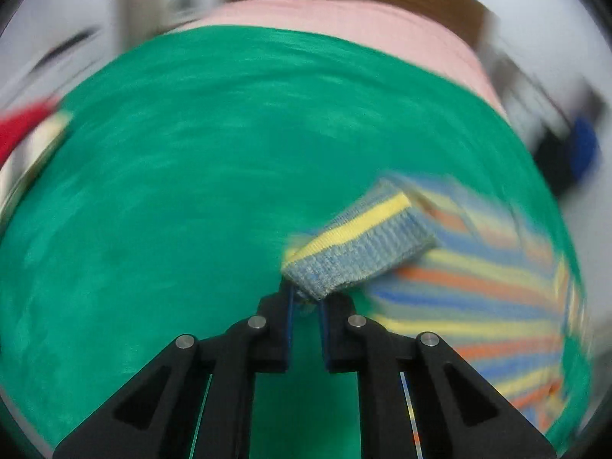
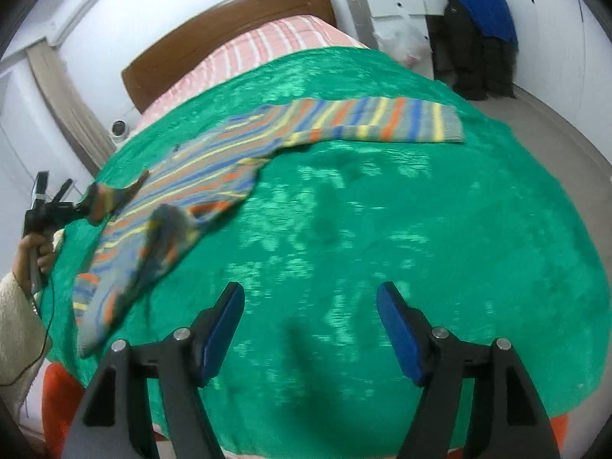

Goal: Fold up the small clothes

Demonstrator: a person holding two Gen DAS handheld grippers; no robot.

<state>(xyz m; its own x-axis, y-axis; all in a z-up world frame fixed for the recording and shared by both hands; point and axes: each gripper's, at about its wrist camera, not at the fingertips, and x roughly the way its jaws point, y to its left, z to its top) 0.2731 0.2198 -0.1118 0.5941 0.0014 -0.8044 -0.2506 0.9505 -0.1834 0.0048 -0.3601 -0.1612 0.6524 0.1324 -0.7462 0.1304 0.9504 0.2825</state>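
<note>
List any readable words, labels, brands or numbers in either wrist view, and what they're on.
None readable.
Striped sweater, cuff pinched in the left tongs: stripes only, no visible tag or print.
Green blanket: plain.
White furniture by the far wall: small marks, too small to read.
Right tongs: open, unmarked.

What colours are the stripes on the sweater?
Blue, yellow, orange and grey stripes on the sweater, clearest in the right wrist view.

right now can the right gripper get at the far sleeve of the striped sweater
Probably yes. The right gripper is open and empty, and only bare green blanket lies between it and the far sleeve, which lies flat and uncovered.
</note>
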